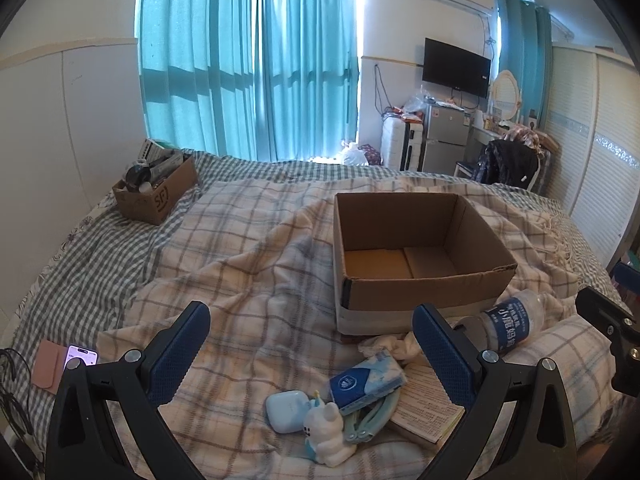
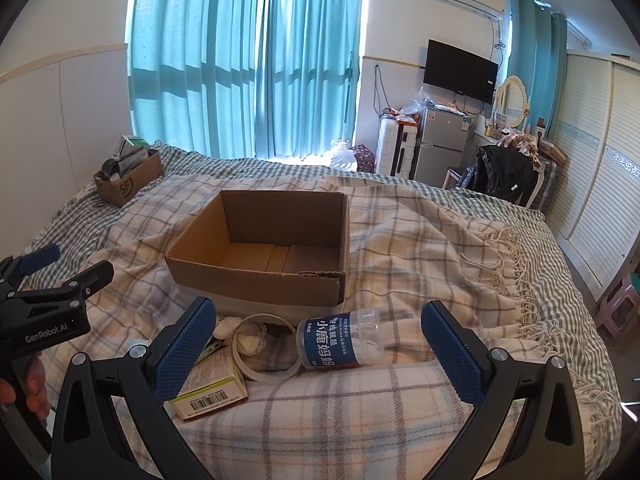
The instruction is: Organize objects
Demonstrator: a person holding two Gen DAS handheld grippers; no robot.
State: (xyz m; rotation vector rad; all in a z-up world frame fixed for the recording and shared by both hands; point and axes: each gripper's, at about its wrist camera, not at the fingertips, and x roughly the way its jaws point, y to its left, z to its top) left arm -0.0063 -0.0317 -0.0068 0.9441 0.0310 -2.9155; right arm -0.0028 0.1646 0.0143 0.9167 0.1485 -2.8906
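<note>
Both my grippers hang spread and empty; bottle (image 2: 342, 342) lies crosswise just ahead of right gripper (image 2: 320, 344), nearer it than left gripper (image 1: 312, 354), box (image 2: 256, 280) beyond.

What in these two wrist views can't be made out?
- Tape roll: in the left wrist view almost wholly hidden behind the left gripper's pad.
- Booklet: print too small to read; its right side covered by the same finger.
- Small box: contents too small and jumbled to identify in either view.
- Phone: screen too small to read.
</note>
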